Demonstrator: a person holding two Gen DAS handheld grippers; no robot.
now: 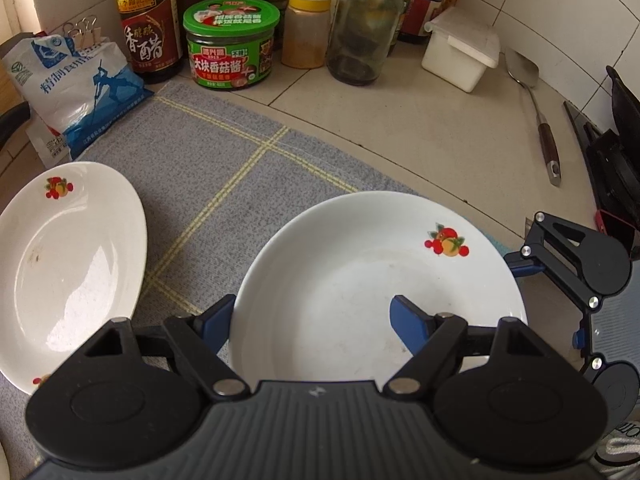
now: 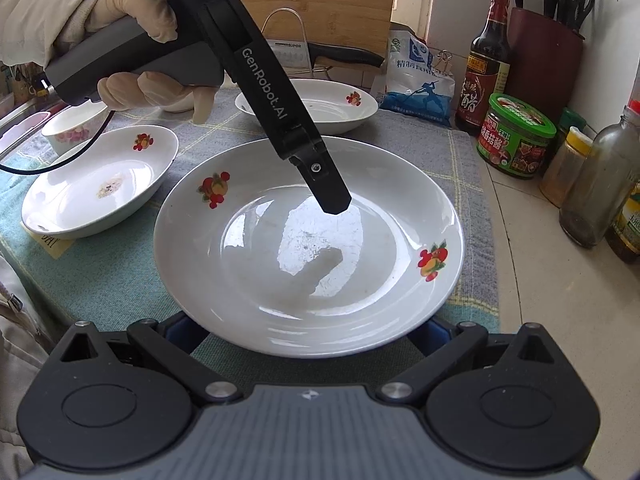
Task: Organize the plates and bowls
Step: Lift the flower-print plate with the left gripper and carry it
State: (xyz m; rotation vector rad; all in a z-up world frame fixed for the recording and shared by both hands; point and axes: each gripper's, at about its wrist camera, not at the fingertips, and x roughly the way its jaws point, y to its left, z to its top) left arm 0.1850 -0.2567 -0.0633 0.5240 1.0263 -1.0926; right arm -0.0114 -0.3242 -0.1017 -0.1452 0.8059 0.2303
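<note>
Tongs are straddling the big plate (image 2: 308, 248) on the mat (image 1: 224, 152): left tongs (image 1: 316, 320) spread, one finger inside its rim and one outside, right tongs (image 2: 308, 332) spread beneath its near edge, probably readying a lift toward the other plates (image 2: 100, 184).

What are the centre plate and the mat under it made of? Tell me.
The centre plate looks like glazed white ceramic or porcelain: glossy window glare, printed fruit decals; melamine can't be ruled out. The mat looks like woven cloth, matte grey with yellow stitched lines.
</note>
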